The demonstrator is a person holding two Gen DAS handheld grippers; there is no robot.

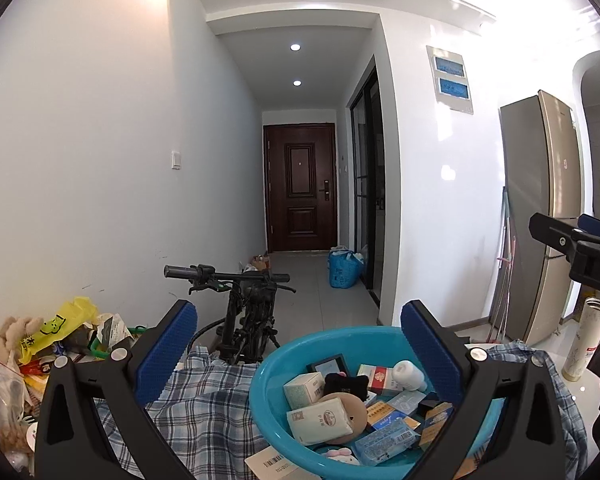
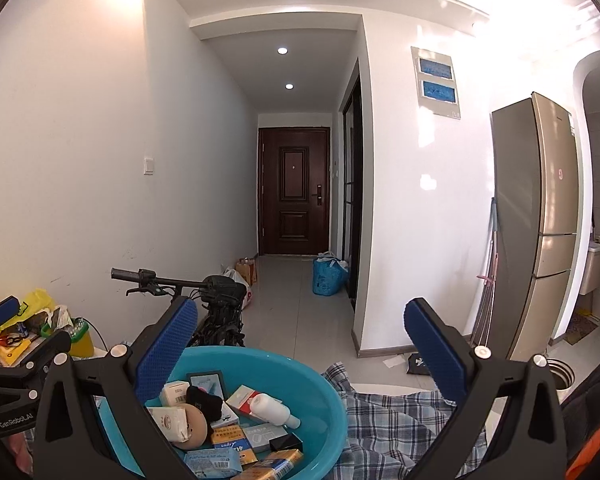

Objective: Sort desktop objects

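A blue plastic basin sits on a blue plaid cloth and holds several small boxes, a white tissue pack, a black pouch and a white bottle. My left gripper is open and empty, raised above the basin's near side. My right gripper is open and empty, above the basin and the cloth. The right gripper also shows at the right edge of the left wrist view. The left gripper's body shows at the left edge of the right wrist view.
A pile of bags, a yellow bag and a plush toy lies at the left. A black bicycle stands behind the table. A fridge stands at the right. A hallway with a brown door lies ahead.
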